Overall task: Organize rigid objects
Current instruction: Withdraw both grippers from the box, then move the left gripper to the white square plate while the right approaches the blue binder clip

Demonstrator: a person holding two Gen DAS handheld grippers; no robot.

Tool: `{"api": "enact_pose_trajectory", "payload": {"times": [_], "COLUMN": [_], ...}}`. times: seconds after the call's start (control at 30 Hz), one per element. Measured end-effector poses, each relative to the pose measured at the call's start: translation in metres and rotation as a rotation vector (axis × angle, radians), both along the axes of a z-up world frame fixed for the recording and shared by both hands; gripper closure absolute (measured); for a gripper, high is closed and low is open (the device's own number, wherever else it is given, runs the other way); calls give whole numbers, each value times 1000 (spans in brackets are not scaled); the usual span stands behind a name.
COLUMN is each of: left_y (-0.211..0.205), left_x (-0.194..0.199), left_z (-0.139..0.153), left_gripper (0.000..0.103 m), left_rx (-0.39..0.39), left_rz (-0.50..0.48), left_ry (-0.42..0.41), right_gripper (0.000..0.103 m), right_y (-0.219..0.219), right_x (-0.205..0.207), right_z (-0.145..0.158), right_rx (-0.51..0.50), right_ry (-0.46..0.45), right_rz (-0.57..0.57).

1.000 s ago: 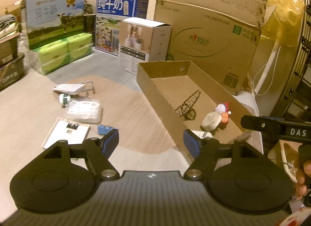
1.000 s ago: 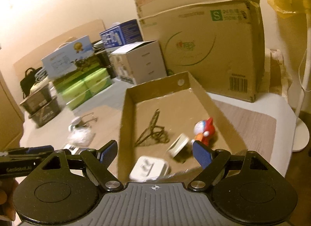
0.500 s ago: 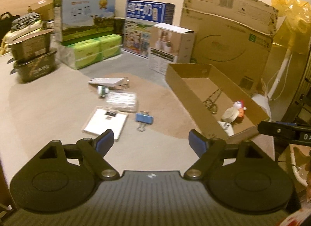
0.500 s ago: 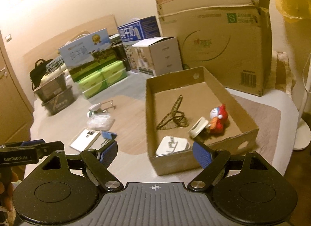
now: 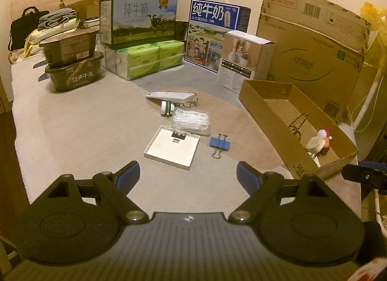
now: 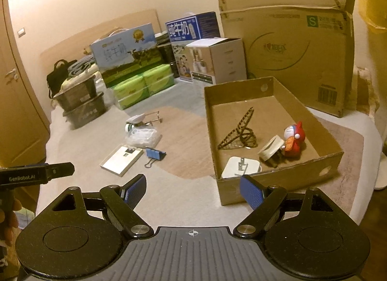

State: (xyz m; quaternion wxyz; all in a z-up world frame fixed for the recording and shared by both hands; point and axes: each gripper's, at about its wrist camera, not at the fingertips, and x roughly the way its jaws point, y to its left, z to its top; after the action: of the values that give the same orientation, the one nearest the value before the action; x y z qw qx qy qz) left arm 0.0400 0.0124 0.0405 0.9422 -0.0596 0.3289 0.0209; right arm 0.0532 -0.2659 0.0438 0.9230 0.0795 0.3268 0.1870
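1. Corrugated brown cardboard tray [image 6: 271,160] sits right of the loose pile and serves as the collecting bin. It already holds a brown wire stand [image 6: 238,133], a white plug adapter [image 6: 240,167], a cream tape roll [image 6: 271,149] and a red-and-white plastic figurine [image 6: 293,137].
2. Outside the tray, on the beige cloth surface [image 5: 79,131], lie a flat white square box lid [image 5: 173,148], a blue metal binder clip [image 5: 219,143], a clear plastic bag of white pieces [image 5: 192,121], a small green-white roll [image 5: 167,108] and a long white plastic strip [image 5: 170,96]. Judged unsorted.
3. Left gripper [image 5: 188,176]: blue-padded fingers wide apart, nothing between them, held above the cloth near the lid and clip.
4. Right gripper [image 6: 193,190]: fingers likewise apart and empty, just before the tray's near wall.
5. Lid and clip are hard and flat-edged; the bag looks slack, possibly not rigid.
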Motion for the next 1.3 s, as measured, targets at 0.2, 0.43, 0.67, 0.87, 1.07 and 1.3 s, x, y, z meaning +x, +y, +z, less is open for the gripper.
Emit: {"api": "enact_pose_trajectory", "payload": {"times": [0.2,0.43,0.67,0.87,1.07,1.3], "left_y": [8,17,28,36,42,49], "left_x": [4,17,32,47,65,87], "left_z": [-4,-11,-22,-31,-42,-55], "left_gripper": [17,16,16,16,16,16], "left_rx": [12,42,62,82,95,97], "left_rz": [-8,-44,-53,-68,-89,-120], "left_ry": [10,35,62,80,99,118], "right_gripper": [19,19,19,19,19,19], "right_y": [8,27,49,74,92,106], "right_x": [2,7,20,34,50,71], "right_z": [-2,-7,-14,-19,-30,-49], "right_rx": [-10,-35,-54,-62,-79,-95], "right_ry": [-2,-4,-6,-15,-4,26], "right_rz": [8,28,61,92,113,110]}}
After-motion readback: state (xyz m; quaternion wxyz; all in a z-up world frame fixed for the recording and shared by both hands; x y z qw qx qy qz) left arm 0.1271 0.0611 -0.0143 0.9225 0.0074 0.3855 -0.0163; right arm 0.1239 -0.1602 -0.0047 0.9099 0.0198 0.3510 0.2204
